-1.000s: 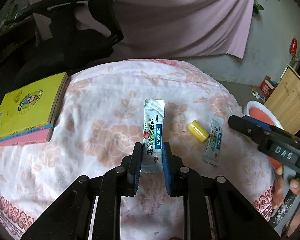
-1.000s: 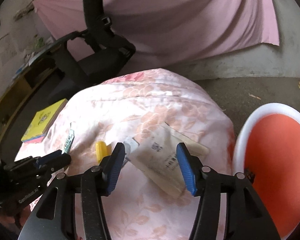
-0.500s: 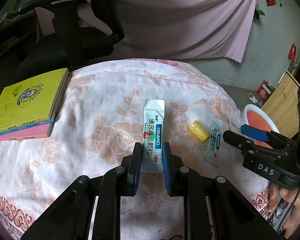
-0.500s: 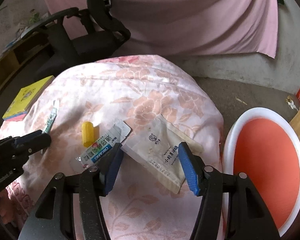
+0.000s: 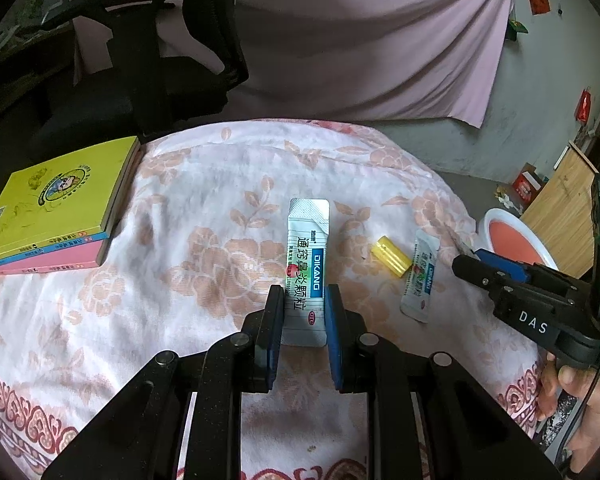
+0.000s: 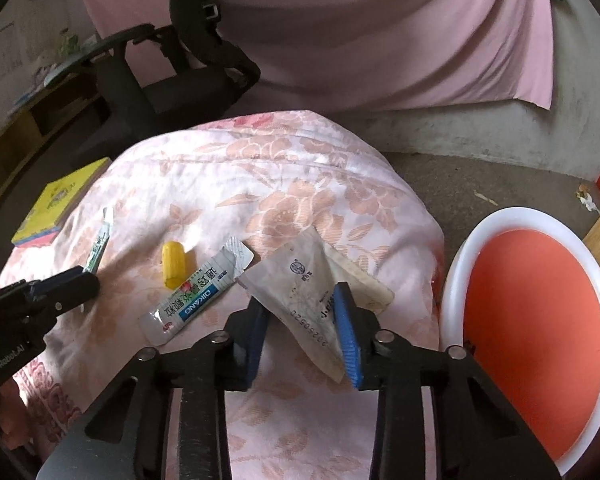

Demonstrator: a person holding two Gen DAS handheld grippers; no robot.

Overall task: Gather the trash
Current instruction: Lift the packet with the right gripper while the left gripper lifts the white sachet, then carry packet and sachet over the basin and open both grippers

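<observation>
On the floral cloth lie a DIKANG sachet (image 5: 306,264), a yellow cap (image 5: 391,257), a second DIKANG sachet (image 5: 420,278) and a beige paper packet (image 6: 312,292). My left gripper (image 5: 303,304) is shut on the near end of the first sachet, which still lies flat. My right gripper (image 6: 300,312) has its jaws narrowed around the beige packet, its pads at or just off the packet's edges. The second sachet (image 6: 198,290) and the yellow cap (image 6: 173,264) lie left of it. An orange bin with a white rim (image 6: 540,320) stands right of the table.
A stack of books with a yellow cover (image 5: 48,208) lies at the table's left edge. A black office chair (image 5: 148,60) stands behind the table, before a pink curtain (image 5: 380,40). A wooden board (image 5: 564,200) stands beyond the bin.
My right gripper moved forward and its jaws narrowed from wide open around the beige packet. My left gripper stayed closed on the sachet, with little movement.
</observation>
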